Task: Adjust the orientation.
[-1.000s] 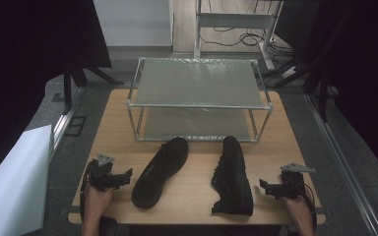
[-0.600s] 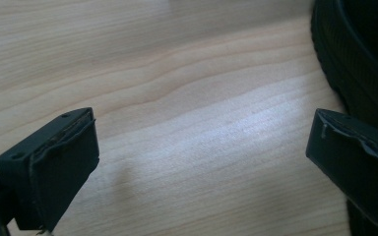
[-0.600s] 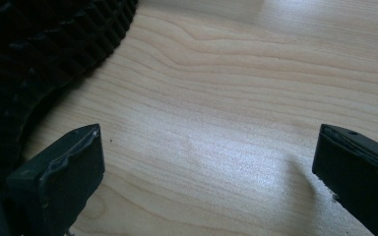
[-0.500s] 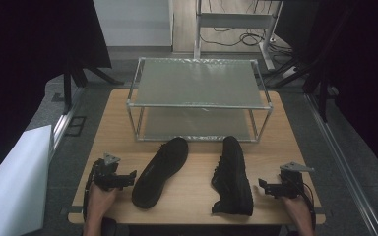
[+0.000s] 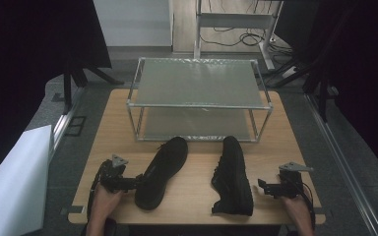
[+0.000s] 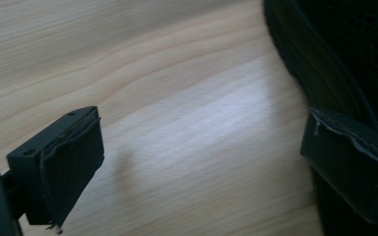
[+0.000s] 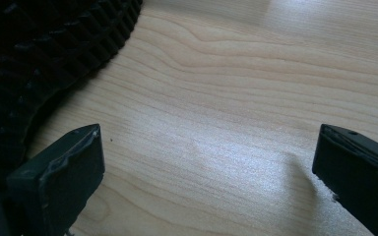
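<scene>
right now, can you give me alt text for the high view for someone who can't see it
Two black shoes lie on a wooden table before a two-tier metal rack: the left shoe on its side, the right shoe also tipped. A person's left gripper reaches the left shoe, and the right gripper sits open just beside the right shoe.

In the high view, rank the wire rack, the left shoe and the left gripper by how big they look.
1. Wire rack, clearly largest.
2. Left shoe.
3. Left gripper, smallest.
</scene>
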Demonstrator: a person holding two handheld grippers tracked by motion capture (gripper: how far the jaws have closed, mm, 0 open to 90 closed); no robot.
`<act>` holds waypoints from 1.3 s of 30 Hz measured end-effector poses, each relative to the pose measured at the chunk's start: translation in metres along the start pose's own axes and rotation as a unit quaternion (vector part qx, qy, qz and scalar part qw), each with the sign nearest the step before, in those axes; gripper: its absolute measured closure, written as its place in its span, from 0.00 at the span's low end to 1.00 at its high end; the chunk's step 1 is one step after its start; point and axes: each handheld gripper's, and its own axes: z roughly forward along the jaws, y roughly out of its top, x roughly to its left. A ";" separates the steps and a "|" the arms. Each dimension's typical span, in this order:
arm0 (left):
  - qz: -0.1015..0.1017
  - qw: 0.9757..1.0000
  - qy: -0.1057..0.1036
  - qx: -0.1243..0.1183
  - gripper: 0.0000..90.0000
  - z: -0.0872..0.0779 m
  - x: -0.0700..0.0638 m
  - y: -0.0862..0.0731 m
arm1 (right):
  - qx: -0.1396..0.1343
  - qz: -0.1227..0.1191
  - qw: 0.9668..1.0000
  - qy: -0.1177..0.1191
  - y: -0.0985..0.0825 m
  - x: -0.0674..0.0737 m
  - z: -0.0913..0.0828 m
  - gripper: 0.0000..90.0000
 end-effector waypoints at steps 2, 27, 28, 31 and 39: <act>0.011 1.000 -0.002 0.002 0.03 0.000 -0.006 0.001 | -0.001 0.000 1.000 0.000 0.000 0.000 0.000 0.00; 0.081 0.996 -0.033 0.004 0.01 0.011 -0.057 0.011 | -0.004 -0.002 1.000 0.004 0.000 0.000 0.000 0.00; 0.081 0.996 -0.033 0.004 0.00 0.011 -0.057 0.011 | -0.004 -0.002 1.000 0.004 0.000 0.000 0.000 0.00; 0.070 0.997 -0.042 -0.004 0.00 0.009 -0.054 0.011 | -0.005 -0.001 1.000 0.003 0.000 0.000 0.000 0.00; 0.029 0.999 -0.020 -0.035 0.00 0.000 -0.037 0.009 | -0.009 0.003 1.000 0.007 0.001 0.000 -0.002 0.00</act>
